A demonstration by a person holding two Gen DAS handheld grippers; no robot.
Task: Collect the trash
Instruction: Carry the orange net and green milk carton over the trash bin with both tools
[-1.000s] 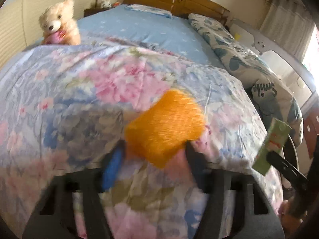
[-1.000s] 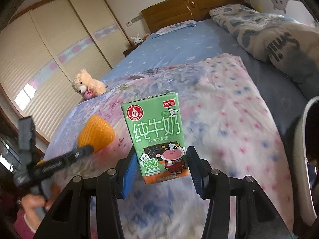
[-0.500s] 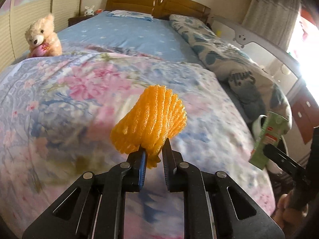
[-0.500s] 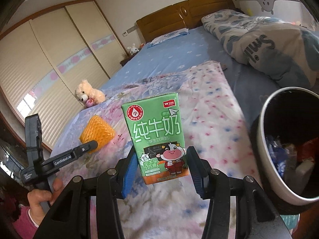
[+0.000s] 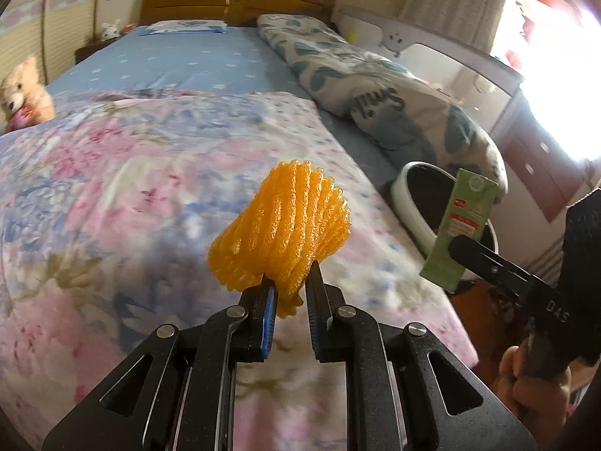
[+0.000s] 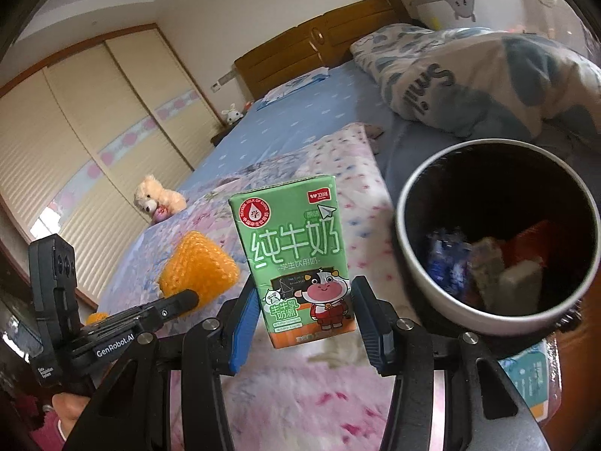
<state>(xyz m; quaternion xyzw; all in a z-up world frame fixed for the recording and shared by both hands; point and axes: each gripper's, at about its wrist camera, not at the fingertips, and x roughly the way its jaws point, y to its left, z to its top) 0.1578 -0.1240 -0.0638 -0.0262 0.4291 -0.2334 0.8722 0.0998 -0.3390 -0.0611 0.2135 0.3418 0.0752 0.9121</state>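
Bin sits at 2 o'clock of right gripper, which is clamped on upright milk carton and nearer. Left gripper pinches orange foam fruit net; bin probably floor-level, at 2 o'clock too.

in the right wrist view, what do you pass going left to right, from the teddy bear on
teddy bear → orange foam fruit net → green milk carton → trash bin
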